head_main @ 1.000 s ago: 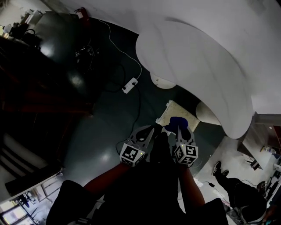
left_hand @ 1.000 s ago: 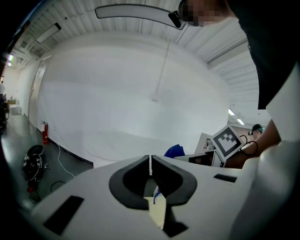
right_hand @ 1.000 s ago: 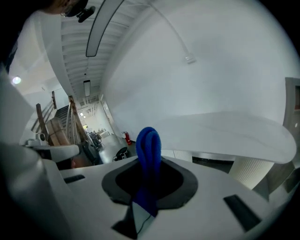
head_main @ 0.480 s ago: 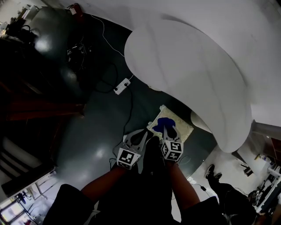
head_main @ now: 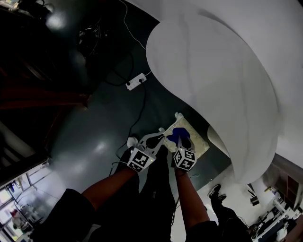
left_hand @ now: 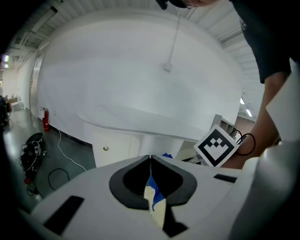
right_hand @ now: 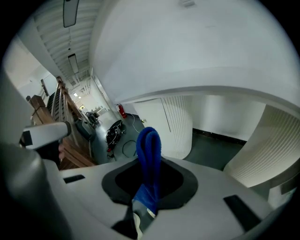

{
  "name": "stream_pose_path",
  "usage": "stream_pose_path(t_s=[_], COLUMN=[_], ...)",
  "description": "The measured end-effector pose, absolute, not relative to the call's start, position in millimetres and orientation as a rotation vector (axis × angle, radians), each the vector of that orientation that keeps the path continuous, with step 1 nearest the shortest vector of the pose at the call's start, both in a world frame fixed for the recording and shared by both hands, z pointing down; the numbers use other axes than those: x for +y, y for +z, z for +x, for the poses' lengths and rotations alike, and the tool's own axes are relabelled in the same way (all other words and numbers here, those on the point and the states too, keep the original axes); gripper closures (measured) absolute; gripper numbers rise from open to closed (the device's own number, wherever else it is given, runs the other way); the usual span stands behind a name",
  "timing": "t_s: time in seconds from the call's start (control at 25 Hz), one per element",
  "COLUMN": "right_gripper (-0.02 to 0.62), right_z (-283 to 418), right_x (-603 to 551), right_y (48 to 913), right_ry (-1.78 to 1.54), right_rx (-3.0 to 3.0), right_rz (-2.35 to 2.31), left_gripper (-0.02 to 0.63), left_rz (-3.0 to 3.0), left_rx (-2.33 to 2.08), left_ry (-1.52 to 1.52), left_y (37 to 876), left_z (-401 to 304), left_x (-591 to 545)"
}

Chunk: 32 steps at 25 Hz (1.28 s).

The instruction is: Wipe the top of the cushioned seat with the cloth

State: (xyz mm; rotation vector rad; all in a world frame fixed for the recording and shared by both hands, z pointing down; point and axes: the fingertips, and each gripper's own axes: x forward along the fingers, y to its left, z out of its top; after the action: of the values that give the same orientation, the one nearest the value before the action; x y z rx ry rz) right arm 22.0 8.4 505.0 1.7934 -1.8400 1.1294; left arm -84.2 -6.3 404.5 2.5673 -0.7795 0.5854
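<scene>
The right gripper (right_hand: 150, 165) pinches a folded blue cloth (right_hand: 149, 140), which stands up between its jaws over the left part of the cream cushioned seat (head_main: 196, 138). Just to its left, the left gripper (left_hand: 150, 159) has its jaws pressed together.

Dark grey-green glossy floor (head_main: 90, 146), patches of light glare. Huge white smooth curved structure (head_main: 218, 75) overhanging floor, on white ribbed rounded base (right_hand: 180, 126). White power strip (head_main: 136, 81) with white cord lying on floor. Tangle of black cables (head_main: 90, 35) near dark brown wooden furniture (head_main: 45, 98). Red fire extinguisher (left_hand: 45, 120) by white wall. Long ceiling fixtures (right_hand: 71, 11) overhead.
</scene>
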Motion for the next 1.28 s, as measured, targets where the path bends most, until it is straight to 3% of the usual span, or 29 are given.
stream_pose_path(t_s=[0.6,1.28], right_gripper=[0.511,0.511], right_z=[47,51], right_x=[-11,-18], right_y=[675,758], right_ry=[1.245,1.237], right_rx=[-1.796,-1.695], right_rz=[1.694,1.635], left_gripper=[0.581,0.581], left_rz=[2.523,2.446], left_rx=[-0.667,-0.677], left_ry=[0.633,0.644], left_y=[525,585], left_z=[-35,-26], left_x=[-10,-1])
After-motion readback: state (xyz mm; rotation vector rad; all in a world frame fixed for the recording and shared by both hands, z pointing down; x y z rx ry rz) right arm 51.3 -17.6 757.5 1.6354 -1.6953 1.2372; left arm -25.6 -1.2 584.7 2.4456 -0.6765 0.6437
